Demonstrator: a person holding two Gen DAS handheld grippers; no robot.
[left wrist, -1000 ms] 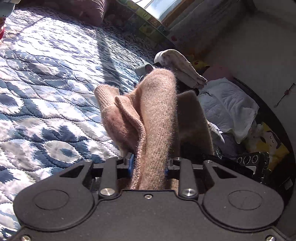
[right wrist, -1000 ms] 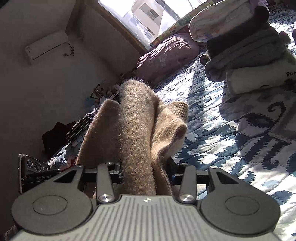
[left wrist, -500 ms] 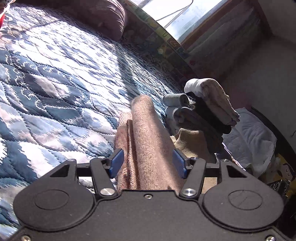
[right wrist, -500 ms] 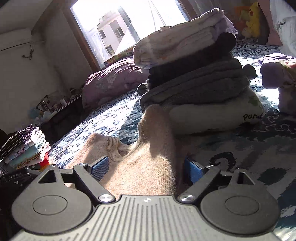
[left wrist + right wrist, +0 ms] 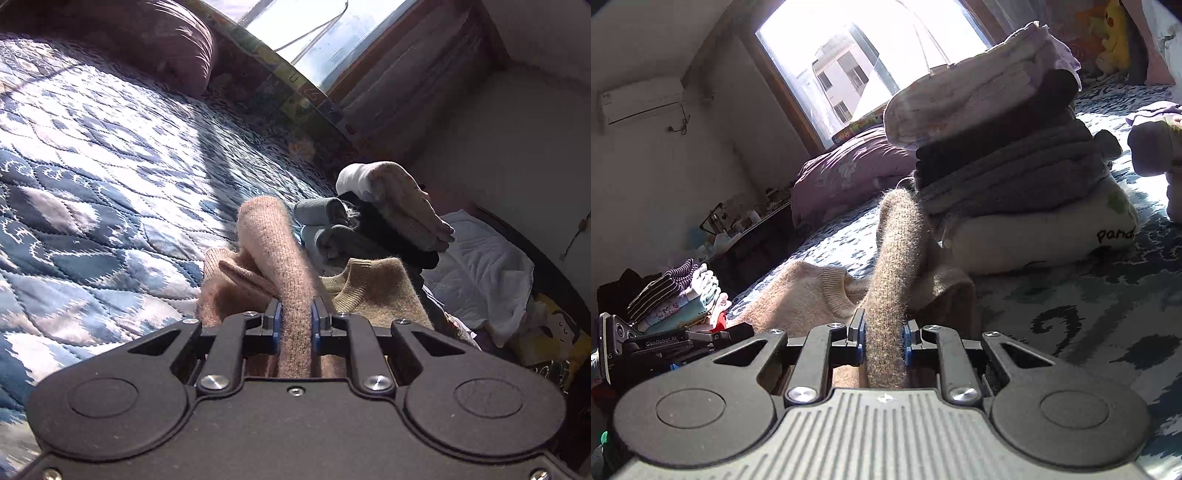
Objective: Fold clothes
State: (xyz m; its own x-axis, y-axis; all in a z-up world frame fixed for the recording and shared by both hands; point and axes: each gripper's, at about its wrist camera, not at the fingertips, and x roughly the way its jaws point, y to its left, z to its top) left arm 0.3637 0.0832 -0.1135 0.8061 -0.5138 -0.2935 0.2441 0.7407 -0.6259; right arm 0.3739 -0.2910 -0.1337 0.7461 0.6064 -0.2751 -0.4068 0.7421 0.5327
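A fuzzy tan sweater (image 5: 373, 291) lies on the blue quilted bed (image 5: 92, 192), its ribbed neckline showing. My left gripper (image 5: 295, 319) is shut on a raised ridge of the sweater (image 5: 273, 240). In the right wrist view the same sweater (image 5: 805, 291) spreads to the left, and my right gripper (image 5: 882, 338) is shut on another upright fold of it (image 5: 897, 243). Both folds stand up between the blue pads. A stack of folded clothes (image 5: 1008, 166) sits just behind the sweater; the left wrist view shows that stack (image 5: 384, 218) too.
A purple pillow (image 5: 849, 173) lies under the window. A second pile of folded clothes (image 5: 679, 291) sits off the bed at left, beside the other gripper's body (image 5: 661, 345). White bedding (image 5: 480, 269) and soft toys lie beside the bed.
One second ago both grippers held the sweater lifted. Half a second ago they stood open around it on the bed. Now both have shut on narrow folds of it.
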